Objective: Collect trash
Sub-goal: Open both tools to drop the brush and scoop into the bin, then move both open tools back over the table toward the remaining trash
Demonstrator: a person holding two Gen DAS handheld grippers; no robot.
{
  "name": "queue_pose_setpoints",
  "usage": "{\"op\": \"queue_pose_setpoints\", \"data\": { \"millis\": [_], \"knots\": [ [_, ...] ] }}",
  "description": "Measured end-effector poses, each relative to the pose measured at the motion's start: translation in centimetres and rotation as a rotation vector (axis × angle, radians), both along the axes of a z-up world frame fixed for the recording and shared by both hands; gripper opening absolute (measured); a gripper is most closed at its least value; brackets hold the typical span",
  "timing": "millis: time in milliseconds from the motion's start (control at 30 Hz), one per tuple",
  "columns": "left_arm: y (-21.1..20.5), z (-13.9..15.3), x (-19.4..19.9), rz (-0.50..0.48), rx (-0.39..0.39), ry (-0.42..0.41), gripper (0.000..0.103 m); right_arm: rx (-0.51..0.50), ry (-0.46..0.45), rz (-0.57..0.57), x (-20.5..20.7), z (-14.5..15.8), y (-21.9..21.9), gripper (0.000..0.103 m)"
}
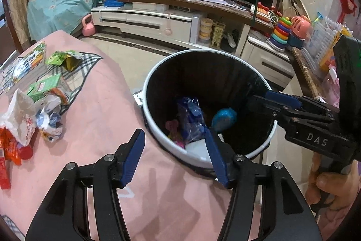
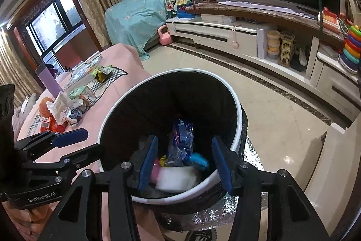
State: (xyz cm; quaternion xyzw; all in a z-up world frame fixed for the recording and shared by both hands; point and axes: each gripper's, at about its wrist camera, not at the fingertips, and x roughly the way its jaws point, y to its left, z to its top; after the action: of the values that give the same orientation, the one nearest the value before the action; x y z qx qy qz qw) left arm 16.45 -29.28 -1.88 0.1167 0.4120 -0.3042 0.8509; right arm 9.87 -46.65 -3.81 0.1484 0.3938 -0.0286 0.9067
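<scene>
Both your tongs hang over the trash bin (image 1: 208,105) right now; your left gripper (image 1: 174,154) sits at the bin's near rim with its blue pads spread fairly wide and nothing between them; your right gripper (image 2: 185,164) hovers over the bin's mouth, pads likewise apart and empty. Down inside the bin lie a blue plastic wrapper (image 2: 181,139), a round blue piece (image 1: 224,119), something pink (image 1: 172,128) and a blurred white sheet (image 2: 178,177) against the near wall, so that drop looks done; the rest of the trash is well away from the bin, out on the pink tablecloth (image 1: 101,110): a crumpled white paper (image 1: 20,119), a green carton (image 1: 44,86), a red-orange packet (image 1: 13,150) and a green and gold wrapper (image 1: 65,59) farthest from the bin. For the next pick, I'd say take the crumpled paper first, since it lies nearest the bin; keep the pads wide as you come down, straddle the bulk of the paper, and close on paper only, so you don't pinch the cloth beneath; lift clear of the bin's rim before you carry across.
</scene>
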Motion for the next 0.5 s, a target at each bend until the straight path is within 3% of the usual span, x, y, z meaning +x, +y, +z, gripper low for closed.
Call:
{"op": "queue_pose_setpoints", "data": {
  "millis": [100,333,500],
  "knots": [
    [1.3,-0.1,-0.4,0.025,-0.006,-0.003,0.061,0.016,-0.016,-0.007,-0.4,0.4,0.4,0.061],
    [6.3,-1.0,-1.4,0.125,-0.045,0.036,0.063,0.071,-0.068,0.022,-1.4,1.4,3.1,0.088],
    [10.2,-1.3,-1.9,0.21,-0.06,0.039,0.066,0.102,-0.087,0.065,-1.6,1.6,6.2,0.094]
  ]
}}
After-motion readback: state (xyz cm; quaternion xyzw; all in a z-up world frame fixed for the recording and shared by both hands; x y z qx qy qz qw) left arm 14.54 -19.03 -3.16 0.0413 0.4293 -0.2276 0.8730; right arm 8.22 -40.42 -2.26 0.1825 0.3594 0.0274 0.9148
